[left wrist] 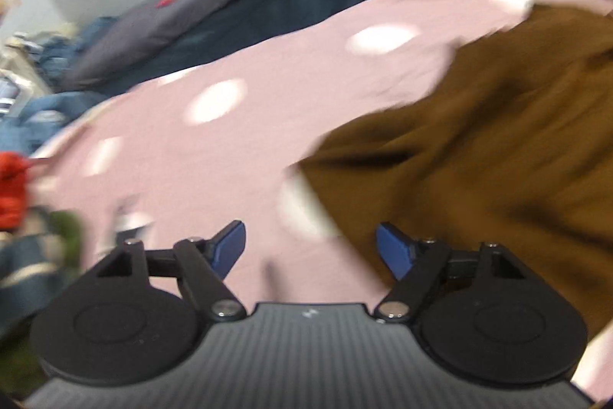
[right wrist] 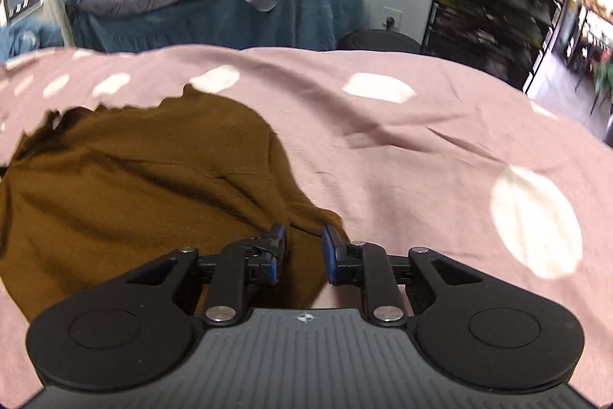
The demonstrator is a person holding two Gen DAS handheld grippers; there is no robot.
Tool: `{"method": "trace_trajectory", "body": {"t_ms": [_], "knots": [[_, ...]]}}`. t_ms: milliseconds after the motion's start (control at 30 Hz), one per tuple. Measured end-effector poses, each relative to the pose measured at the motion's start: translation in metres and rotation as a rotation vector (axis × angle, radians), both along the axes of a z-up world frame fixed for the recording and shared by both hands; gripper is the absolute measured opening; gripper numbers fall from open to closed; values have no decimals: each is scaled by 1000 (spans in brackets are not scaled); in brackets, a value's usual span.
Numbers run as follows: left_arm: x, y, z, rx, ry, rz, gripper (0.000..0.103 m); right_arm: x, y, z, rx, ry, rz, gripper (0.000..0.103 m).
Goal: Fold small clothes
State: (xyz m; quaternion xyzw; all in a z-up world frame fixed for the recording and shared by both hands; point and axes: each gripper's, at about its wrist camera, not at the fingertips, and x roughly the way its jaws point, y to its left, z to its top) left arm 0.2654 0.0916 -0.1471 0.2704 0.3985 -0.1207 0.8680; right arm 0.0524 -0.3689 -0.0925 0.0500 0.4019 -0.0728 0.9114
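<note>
A brown knit garment (left wrist: 479,160) lies crumpled on a pink bedsheet with white dots (left wrist: 230,160). My left gripper (left wrist: 310,232) hangs open and wide over the bare sheet, with the garment's edge just beside its right finger (left wrist: 394,248) and nothing between the fingers. In the right wrist view the same brown garment (right wrist: 134,186) spreads to the left on the sheet (right wrist: 402,160). My right gripper (right wrist: 303,230) sits at the garment's near right corner. Its blue pads stand partly apart with a fold of brown cloth in the gap, not pinched.
Beyond the sheet stands a second bed with a blue cover and grey cloths (right wrist: 230,10), blurred in the left wrist view (left wrist: 191,18). A black wire shelf (right wrist: 490,14) fills the back right. A red item (left wrist: 11,186) and other clothes lie off the sheet's left edge.
</note>
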Motion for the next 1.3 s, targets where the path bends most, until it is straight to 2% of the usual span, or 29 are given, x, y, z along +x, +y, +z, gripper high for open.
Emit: {"method": "trace_trajectory", "body": {"t_ms": [67, 133, 200, 267, 367, 433, 533, 600, 667, 733, 767, 800, 933, 1033, 1067, 1100, 1133, 1167, 1200, 1300], "knots": [[-2, 11, 8, 2, -46, 37, 76, -5, -1, 3, -25, 4, -49, 45], [-8, 17, 23, -79, -62, 39, 76, -9, -4, 6, 31, -30, -63, 45], [-21, 11, 39, -182, -55, -39, 76, -12, -3, 10, 84, -71, -55, 45], [-30, -12, 47, -222, -32, -146, 75, -16, 4, 19, 89, -116, -37, 45], [-42, -60, 42, -223, 7, -302, 68, -8, 23, 27, 150, -124, 10, 45], [-37, -94, 27, -182, 7, -327, 68, -3, 38, 29, 163, -116, 44, 45], [-6, -114, 7, -119, -45, -236, 70, -7, 54, 34, 177, -101, 102, 45], [17, -106, 6, -75, -125, -116, 77, -13, 58, 36, 174, -85, 111, 46], [32, -85, 16, -80, -204, 36, 87, -19, 55, 37, 172, -80, 115, 48], [35, -64, 28, -102, -217, 133, 88, -21, 49, 36, 149, -77, 109, 53], [28, -58, 36, -138, -199, 106, 88, -20, 44, 35, 140, -79, 97, 55], [16, -58, 41, -179, -177, 37, 88, -18, 39, 33, 140, -80, 76, 56], [-77, -95, 52, -227, -136, -322, 88, -3, 9, 20, 210, -90, -24, 56], [-164, -143, 38, -193, -104, -604, 88, 8, -7, 11, 266, -79, -79, 56], [-189, -160, 31, -169, -108, -685, 88, 10, -10, 9, 277, -79, -88, 59], [-211, -176, 24, -137, -119, -756, 88, 12, -12, 7, 288, -76, -86, 69], [-229, -190, 17, -109, -141, -812, 88, 13, -15, 7, 299, -72, -74, 76], [-242, -205, 12, -87, -175, -835, 88, 13, -18, 6, 308, -69, -72, 95], [-250, -217, 7, -69, -204, -838, 88, 12, -22, 5, 321, -67, -72, 103], [-251, -249, -4, -60, -191, -820, 87, 12, -30, 3, 339, -65, -46, 103]]}}
